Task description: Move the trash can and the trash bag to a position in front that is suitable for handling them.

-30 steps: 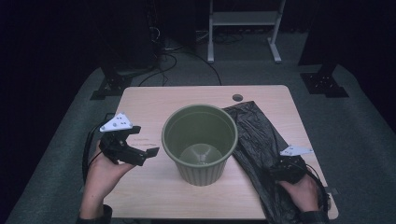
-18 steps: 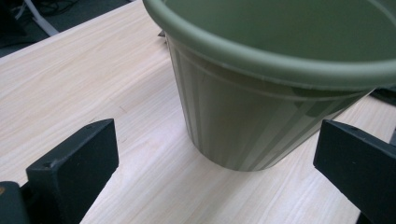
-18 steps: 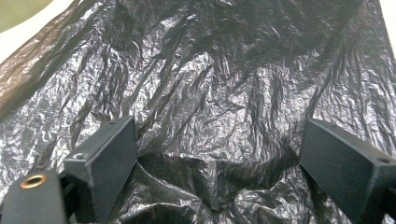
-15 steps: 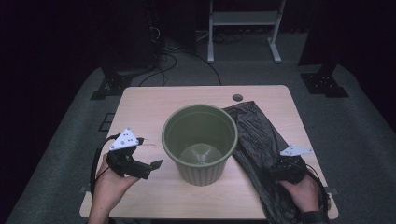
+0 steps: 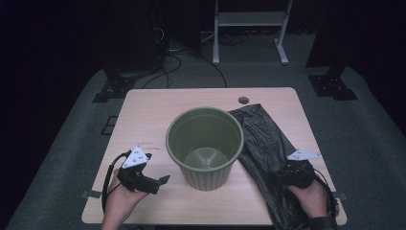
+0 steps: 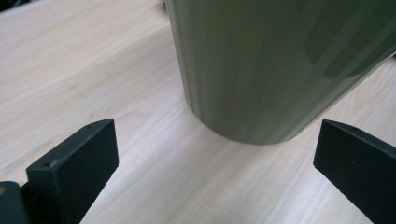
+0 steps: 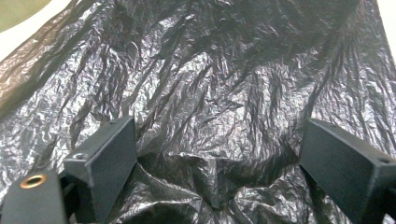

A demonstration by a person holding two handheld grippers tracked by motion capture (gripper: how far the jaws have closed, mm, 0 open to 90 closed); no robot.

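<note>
While my left gripper [image 5: 158, 181] sits lower left w/ jaws wide apart, pointing at the round olive-green plastic bin [image 5: 205, 146] mid-frame, nothing's between them. Right gripper [image 7: 219, 163], lower right, jaws spread too, hovers over the crinkled black plastic bag [image 5: 268, 143] lying flat just right of the bin.

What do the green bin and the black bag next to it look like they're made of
Green bin: looks like moulded plastic, smooth with a soft sheen and faint vertical ribs. Black bag: thin plastic film, glossy, finely crinkled with bright glints. Table: pale wood-grain top, possibly laminate.
</note>
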